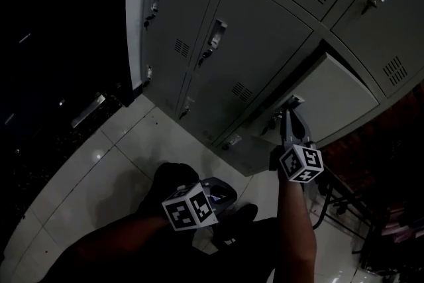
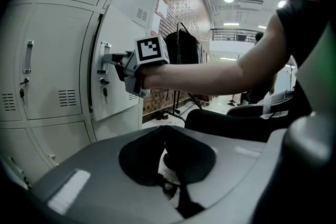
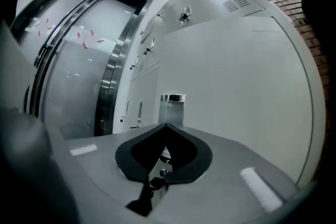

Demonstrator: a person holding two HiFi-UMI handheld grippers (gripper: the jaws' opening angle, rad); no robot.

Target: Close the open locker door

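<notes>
A: Where is the locker door found?

B: The locker door [image 1: 334, 93] is seen in the lower row, right of the shut doors [image 1: 252, 43]. It is swung partway out from the cabinet. A dark gap [image 2: 96, 60] is shown between its handle edge and the frame.

A: What is reported of the right tool?

B: The right tool [image 3: 165, 126] is stretched out to the door at arm's length. Its jaws are pressed together, with nothing pinched between them. Their joined tip is placed just under the chrome handle [image 3: 172, 106], near the door's free edge. Whether the metal is touched cannot be told.

A: And the left tool?

B: The left tool [image 2: 166, 127] is held low and close to the body, well apart from the lockers. Its jaws are likewise pressed together on nothing.

A: How much open room is seen?

B: Pale floor tiles [image 1: 126, 149] are seen in front of the cabinet. A clothes rack [image 2: 181, 42] is seen well behind the outstretched forearm [image 2: 210, 73], beside a brick wall. The wide door face [image 3: 241, 86] is seen past the right tool's jaws.
</notes>
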